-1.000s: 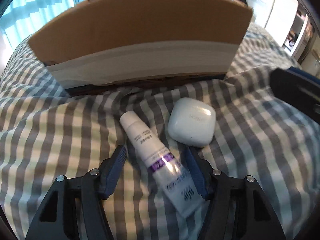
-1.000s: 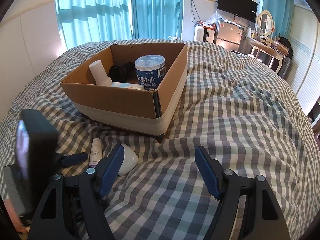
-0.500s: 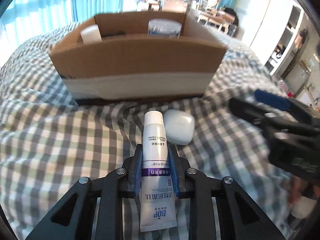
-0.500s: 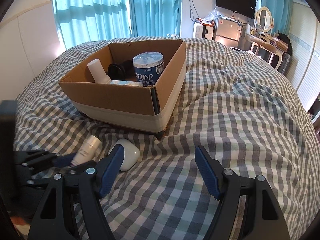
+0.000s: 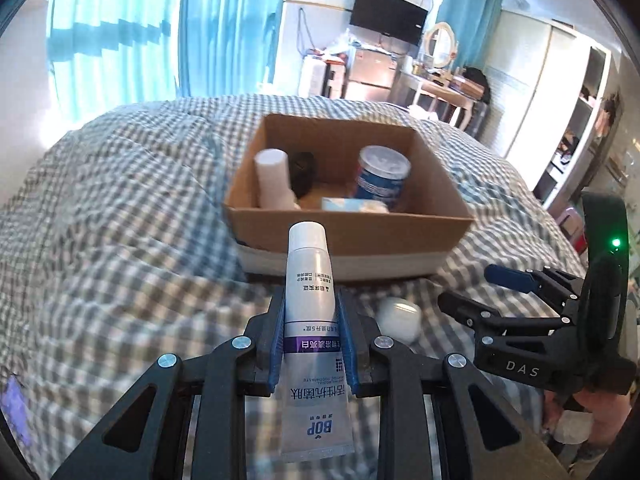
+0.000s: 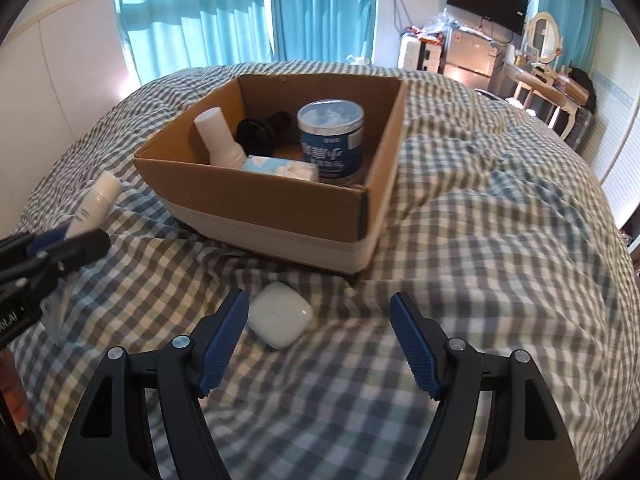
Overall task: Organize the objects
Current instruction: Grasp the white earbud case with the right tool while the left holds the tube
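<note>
Gripping a toothpaste tube [image 5: 310, 320] marked "BOP", left tool [image 5: 310, 342].

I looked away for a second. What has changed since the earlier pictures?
The left gripper shut on the toothpaste tube, which had lain on the bedspread between its open fingers, and lifted it toward the cardboard box. The right gripper stayed open near the white earbud case, which remains on the checked bedspread.
</note>
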{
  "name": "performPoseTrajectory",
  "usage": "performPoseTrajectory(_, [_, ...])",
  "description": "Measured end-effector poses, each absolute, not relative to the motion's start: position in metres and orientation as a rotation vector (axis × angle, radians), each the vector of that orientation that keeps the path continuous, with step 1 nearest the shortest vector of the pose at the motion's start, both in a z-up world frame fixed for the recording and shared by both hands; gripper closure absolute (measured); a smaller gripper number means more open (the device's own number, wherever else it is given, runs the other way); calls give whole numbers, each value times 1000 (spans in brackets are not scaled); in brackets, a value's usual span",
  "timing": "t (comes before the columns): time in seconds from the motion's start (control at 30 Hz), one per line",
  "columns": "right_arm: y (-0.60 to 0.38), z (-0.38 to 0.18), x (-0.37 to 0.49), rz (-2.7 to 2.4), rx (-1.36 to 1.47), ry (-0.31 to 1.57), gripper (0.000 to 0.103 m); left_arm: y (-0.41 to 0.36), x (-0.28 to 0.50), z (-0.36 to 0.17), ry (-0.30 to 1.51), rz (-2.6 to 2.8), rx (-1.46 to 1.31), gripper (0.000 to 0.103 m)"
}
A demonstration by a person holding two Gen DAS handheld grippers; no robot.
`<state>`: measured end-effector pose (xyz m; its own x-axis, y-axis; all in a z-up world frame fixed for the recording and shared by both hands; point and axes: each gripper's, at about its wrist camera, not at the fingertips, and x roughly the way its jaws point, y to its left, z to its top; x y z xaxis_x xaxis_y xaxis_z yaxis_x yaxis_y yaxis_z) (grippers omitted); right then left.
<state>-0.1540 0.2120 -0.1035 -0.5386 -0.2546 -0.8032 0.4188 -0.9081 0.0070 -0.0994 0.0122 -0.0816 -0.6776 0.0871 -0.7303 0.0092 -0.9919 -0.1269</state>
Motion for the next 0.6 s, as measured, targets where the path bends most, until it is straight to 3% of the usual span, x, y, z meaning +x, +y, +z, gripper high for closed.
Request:
performPoseTrajectory(0.37, [164,-171,-193,-2286,1476,389,30,-6,-109,-101,-151,2841,-1314,79])
performPoseTrajectory(0.6, [161,-184,-193,-2261,1515,416,30,-10,-123,-119,-178,2805,-1358,79])
